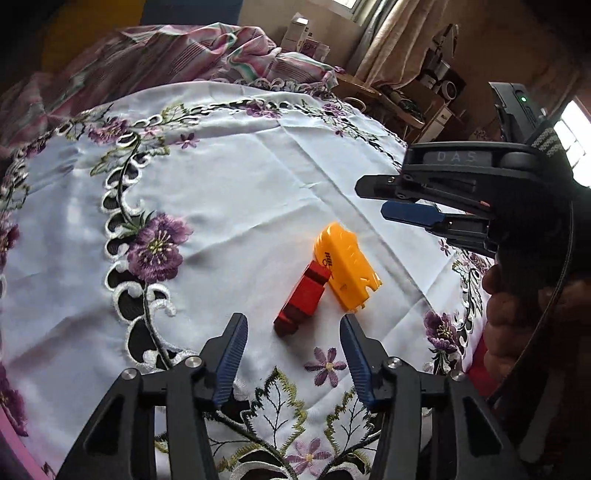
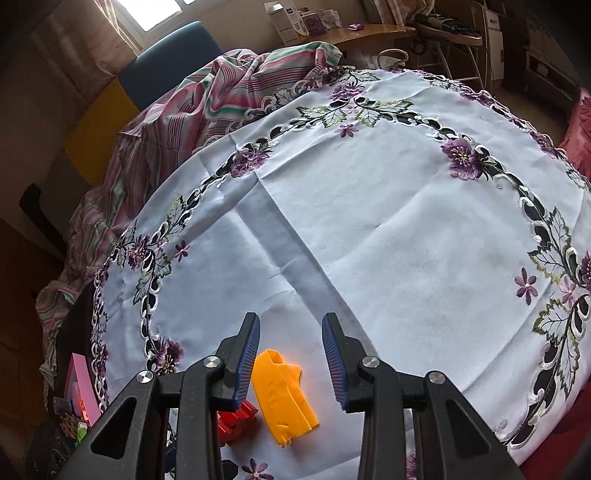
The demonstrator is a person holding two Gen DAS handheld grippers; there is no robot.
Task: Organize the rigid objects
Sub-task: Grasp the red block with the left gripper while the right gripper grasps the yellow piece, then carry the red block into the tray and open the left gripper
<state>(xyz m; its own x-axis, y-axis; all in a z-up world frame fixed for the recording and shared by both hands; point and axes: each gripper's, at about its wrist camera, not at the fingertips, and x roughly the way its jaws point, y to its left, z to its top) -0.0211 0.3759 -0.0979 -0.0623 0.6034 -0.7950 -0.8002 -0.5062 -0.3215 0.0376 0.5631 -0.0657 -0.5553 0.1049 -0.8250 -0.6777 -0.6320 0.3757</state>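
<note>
A white tablecloth [image 2: 406, 229] embroidered with purple flowers and dark cut-out vines covers the round table, creased along its fold lines. At its far side a striped pink and green cloth [image 2: 207, 107] lies bunched against the edge. Beyond that stand a blue and yellow chair back [image 2: 166, 48], a wooden shelf with small boxes [image 2: 288, 22], curtains and a bright window.

Two rigid pieces lie on the near part of the cloth, touching: a yellow plastic piece [image 1: 345, 267] and a red block [image 1: 301, 299] just beside it. The left tongs [image 1: 293, 325] hover over them with jaws apart, gripping nothing; the red block's near end sits between the fingertips without contact. The right tongs [image 2: 290, 325] also stand open and empty, with the yellow piece below and between the fingers.

The middle and far right of the cloth are bare. At the left edge of the table, below the cloth's rim, small pink and coloured items [image 2: 79, 391] crowd together.
</note>
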